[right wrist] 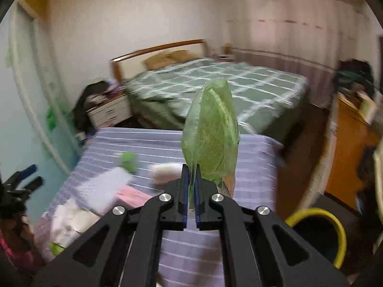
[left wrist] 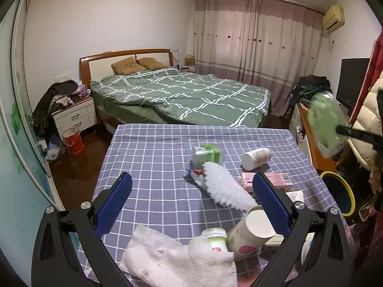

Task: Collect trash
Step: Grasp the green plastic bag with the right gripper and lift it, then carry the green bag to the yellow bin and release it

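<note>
My right gripper (right wrist: pixel 191 175) is shut on the lower edge of a crumpled green plastic bag (right wrist: pixel 210 136), which stands up above the checked table (right wrist: pixel 253 167). In the left wrist view that bag (left wrist: pixel 325 122) hangs in the air off the table's right side, above a yellow-rimmed bin (left wrist: pixel 340 191). My left gripper (left wrist: pixel 191 179) is open over the table, with nothing between its pads. Ahead of it lie bubble wrap (left wrist: pixel 225 187), a green-labelled clear container (left wrist: pixel 207 155), a white bottle (left wrist: pixel 255 157) and a pink box (left wrist: pixel 273 180). A paper cup (left wrist: pixel 251 232) and a white tissue (left wrist: pixel 177 258) lie close below.
The bin (right wrist: pixel 311 211) stands on the floor at the table's right, beside hanging coats (left wrist: pixel 366 119). A bed (left wrist: pixel 182 95) fills the room beyond the table (left wrist: pixel 155 157). A red bucket (left wrist: pixel 73 141) and a cluttered nightstand (left wrist: pixel 74 114) stand at the left.
</note>
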The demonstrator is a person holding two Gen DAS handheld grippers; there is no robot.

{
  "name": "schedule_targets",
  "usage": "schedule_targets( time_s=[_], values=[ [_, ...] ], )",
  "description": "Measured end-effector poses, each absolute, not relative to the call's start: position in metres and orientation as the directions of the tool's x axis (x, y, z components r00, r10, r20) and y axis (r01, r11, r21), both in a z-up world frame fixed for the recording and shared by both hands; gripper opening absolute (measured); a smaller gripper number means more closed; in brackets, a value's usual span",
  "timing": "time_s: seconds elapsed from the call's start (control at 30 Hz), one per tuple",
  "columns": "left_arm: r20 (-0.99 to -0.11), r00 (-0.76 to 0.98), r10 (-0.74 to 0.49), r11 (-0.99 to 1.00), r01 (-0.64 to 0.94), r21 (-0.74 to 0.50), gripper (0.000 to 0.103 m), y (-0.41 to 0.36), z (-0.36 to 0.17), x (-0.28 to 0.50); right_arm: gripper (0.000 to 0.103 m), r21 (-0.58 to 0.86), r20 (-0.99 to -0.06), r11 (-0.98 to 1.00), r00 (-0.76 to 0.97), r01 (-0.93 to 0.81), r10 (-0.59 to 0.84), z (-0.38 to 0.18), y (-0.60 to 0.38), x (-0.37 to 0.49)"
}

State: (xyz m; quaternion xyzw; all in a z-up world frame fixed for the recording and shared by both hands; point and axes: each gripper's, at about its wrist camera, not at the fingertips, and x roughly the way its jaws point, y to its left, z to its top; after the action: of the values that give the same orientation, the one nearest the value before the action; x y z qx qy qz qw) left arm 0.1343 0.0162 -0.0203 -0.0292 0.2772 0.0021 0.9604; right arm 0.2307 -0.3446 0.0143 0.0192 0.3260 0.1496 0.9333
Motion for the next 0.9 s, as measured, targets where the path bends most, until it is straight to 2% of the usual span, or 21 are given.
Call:
schedule_targets(
  time_s=[0.23,0.43,0.57,0.67,0.8,0.9],
  values=[
    [-0.534,0.845,-0.040,0.999,0.022,-0.039,0.099,-0.009,-0.016,0.133,0.007,0.091,-0.695,0.996,0.715,-0.014,0.074,-0.039,-0.442,0.218],
    [-0.543,0.837,-0.064,0.998,0.065,-0.017,0.099,-0.031,-0.014,0.135,0.008,0.126,-0.766,0.984,0.643,0.123,0.018,-0.100,-0.501,0.215],
    [-0.550,0.832,-0.076,0.996,0.085,-0.009,0.099,-0.042,-0.015,0.135,0.020,0.134,-0.783,0.975,0.622,0.179,-0.006,-0.124,-0.514,0.217],
    [-0.557,0.826,-0.084,0.995,0.097,-0.006,0.099,-0.047,-0.017,0.136,0.035,0.151,-0.785,0.967,0.619,0.205,-0.009,-0.131,-0.524,0.216],
    [-0.571,0.814,-0.103,0.993,0.116,-0.014,0.099,-0.054,-0.024,0.137,0.036,0.211,-0.764,0.946,0.646,0.245,0.003,-0.128,-0.526,0.213],
    [-0.591,0.797,-0.128,0.989,0.146,-0.017,0.099,-0.061,-0.032,0.140,0.042,0.252,-0.718,0.935,0.696,0.250,0.007,-0.113,-0.514,0.211]
  ],
)
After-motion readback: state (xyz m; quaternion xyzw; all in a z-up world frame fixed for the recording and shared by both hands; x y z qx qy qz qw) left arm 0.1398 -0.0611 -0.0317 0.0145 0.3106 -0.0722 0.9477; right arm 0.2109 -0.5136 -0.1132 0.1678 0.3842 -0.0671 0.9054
